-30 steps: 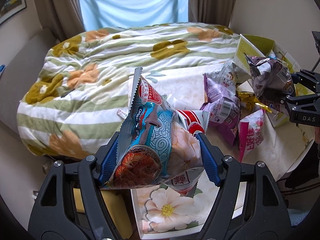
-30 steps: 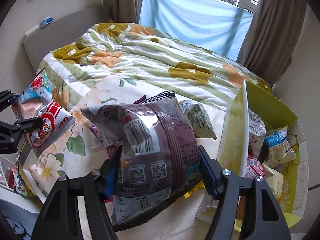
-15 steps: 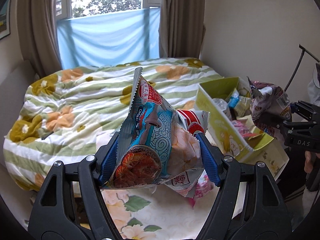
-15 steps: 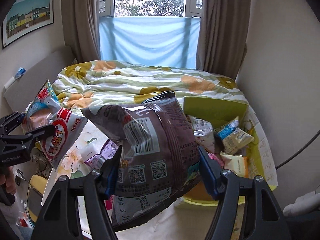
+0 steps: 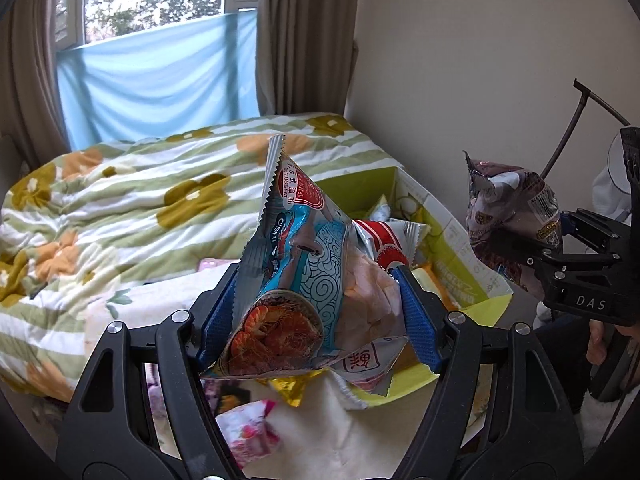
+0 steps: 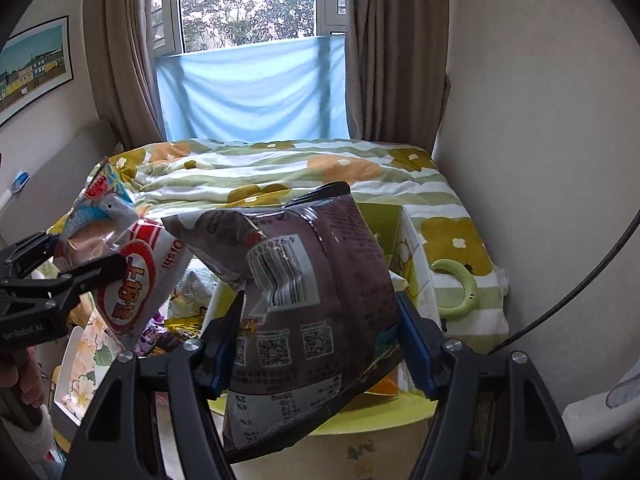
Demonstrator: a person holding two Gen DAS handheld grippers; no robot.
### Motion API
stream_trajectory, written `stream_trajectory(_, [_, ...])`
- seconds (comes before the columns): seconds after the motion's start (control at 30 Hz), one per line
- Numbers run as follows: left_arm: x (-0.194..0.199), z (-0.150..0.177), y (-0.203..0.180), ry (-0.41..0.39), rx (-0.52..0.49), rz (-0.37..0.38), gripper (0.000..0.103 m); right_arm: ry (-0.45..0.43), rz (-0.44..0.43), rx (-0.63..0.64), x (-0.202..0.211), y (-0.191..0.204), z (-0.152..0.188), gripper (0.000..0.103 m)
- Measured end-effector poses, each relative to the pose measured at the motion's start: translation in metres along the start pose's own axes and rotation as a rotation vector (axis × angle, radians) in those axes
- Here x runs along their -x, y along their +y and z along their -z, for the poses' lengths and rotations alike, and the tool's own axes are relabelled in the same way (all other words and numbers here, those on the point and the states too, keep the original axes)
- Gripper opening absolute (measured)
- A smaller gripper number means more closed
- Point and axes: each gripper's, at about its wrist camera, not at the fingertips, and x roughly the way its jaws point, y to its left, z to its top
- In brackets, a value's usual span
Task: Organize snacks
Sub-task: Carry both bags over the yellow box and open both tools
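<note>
Both grippers carry snacks toward the box. Left gripper (image 5: 316, 312) pinches two packets together between its blue pads: a blue shrimp-cracker bag (image 5: 288, 276) printed "Oishi" and "0 TRANS FAT", and behind it a red-and-white bag (image 5: 384, 248) with large Chinese characters. Right gripper (image 6: 320, 340) is pressed on a dark purple bag (image 6: 304, 280), its back side showing a barcode, three QR codes and a nutrition table (the small print is too fine to read, I think).

The step in hand is the carry: each load hangs above or just beside the yellow-green box (image 5: 460, 256), which stands on the near right part of the bed and already holds several packets. Next, each gripper should come over the open box, lower, and spread its pads. More loose snacks (image 5: 252, 420) lie on the near left cloth. The gripper bodies read "DAS" and "GenRobot.AI".
</note>
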Motion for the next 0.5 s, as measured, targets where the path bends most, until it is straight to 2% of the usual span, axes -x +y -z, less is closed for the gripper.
stream_trajectory(0.2, [-0.054, 0.01, -0.045, 0.081, 0.023, 0.025, 0.072, 0.022, -0.02, 0.001, -0.009, -0.047, 0.003, 0.065])
stream_trajectory(0.43, [-0.1, 0.027, -0.063, 0.115, 0.008, -0.02, 0.072, 0.059, -0.063, 0.017, -0.024, -0.071, 0.003, 0.065])
stream_trajectory(0.5, [-0.105, 0.027, -0.064, 0.107, 0.005, -0.035, 0.079, 0.068, -0.075, 0.023, -0.031, -0.077, 0.004, 0.065])
